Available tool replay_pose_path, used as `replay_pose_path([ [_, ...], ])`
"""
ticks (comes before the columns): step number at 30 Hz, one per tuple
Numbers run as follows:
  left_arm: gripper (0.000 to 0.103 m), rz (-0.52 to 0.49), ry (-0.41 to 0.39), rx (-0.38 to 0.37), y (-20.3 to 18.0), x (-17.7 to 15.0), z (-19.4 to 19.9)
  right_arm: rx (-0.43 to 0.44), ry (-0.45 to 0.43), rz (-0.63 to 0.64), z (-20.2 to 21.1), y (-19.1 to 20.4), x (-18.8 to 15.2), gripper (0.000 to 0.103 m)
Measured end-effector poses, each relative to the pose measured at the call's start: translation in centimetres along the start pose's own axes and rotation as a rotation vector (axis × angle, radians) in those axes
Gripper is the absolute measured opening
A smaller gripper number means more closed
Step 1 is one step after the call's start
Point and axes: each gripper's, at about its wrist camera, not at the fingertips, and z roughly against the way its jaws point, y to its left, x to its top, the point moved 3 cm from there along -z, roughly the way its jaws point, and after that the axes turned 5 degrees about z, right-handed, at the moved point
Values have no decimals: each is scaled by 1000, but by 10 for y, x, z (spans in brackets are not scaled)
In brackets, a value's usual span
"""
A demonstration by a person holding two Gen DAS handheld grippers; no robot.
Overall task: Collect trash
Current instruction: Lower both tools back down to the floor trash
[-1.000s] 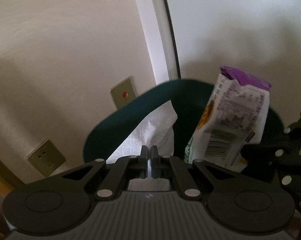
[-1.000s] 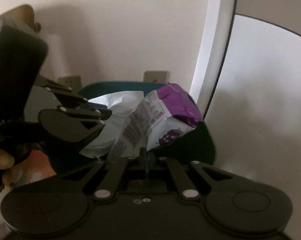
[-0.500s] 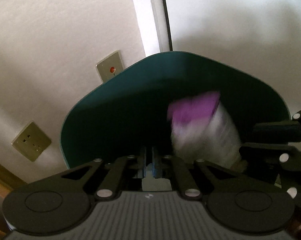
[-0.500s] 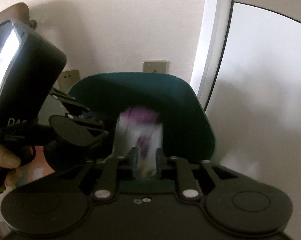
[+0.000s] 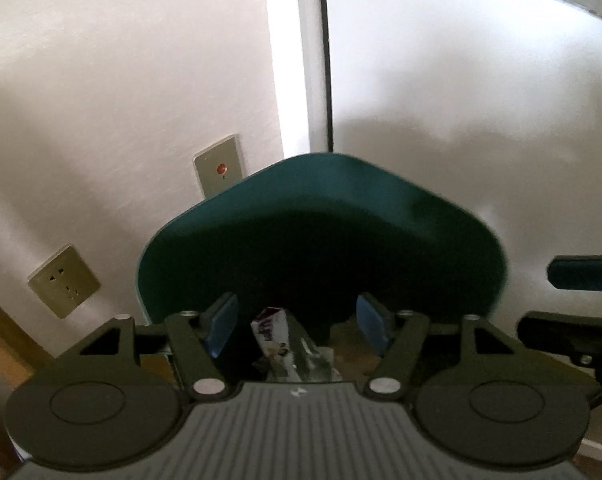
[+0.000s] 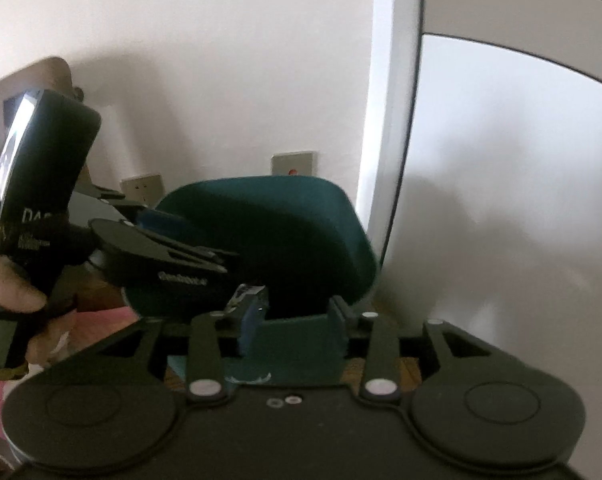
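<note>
A dark green bin [image 5: 321, 236] stands against the wall, also in the right wrist view [image 6: 285, 232]. A purple and white snack wrapper [image 5: 285, 340] lies down inside it; a corner of it shows in the right wrist view [image 6: 247, 294]. My left gripper [image 5: 297, 322] is open and empty over the bin mouth. My right gripper [image 6: 293, 312] is open and empty at the bin's near rim. The left gripper also shows in the right wrist view [image 6: 169, 256], held by a hand. The white tissue is out of sight.
Two wall outlets [image 5: 63, 280] and a switch plate with a red dot [image 5: 219, 170] sit on the white wall behind the bin. A white door frame [image 5: 301, 60] runs up beside it. Wooden floor shows below.
Both grippers have opened. The tissue dropped from the left gripper first, then the snack wrapper fell from the right gripper into the bin.
</note>
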Motion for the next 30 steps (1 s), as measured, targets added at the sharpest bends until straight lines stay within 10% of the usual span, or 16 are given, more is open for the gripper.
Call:
replay_pose_path([
  [30,102,-6,-209,-276,-114,-62,90,-60,-71,-231,124,-97,-156,55],
])
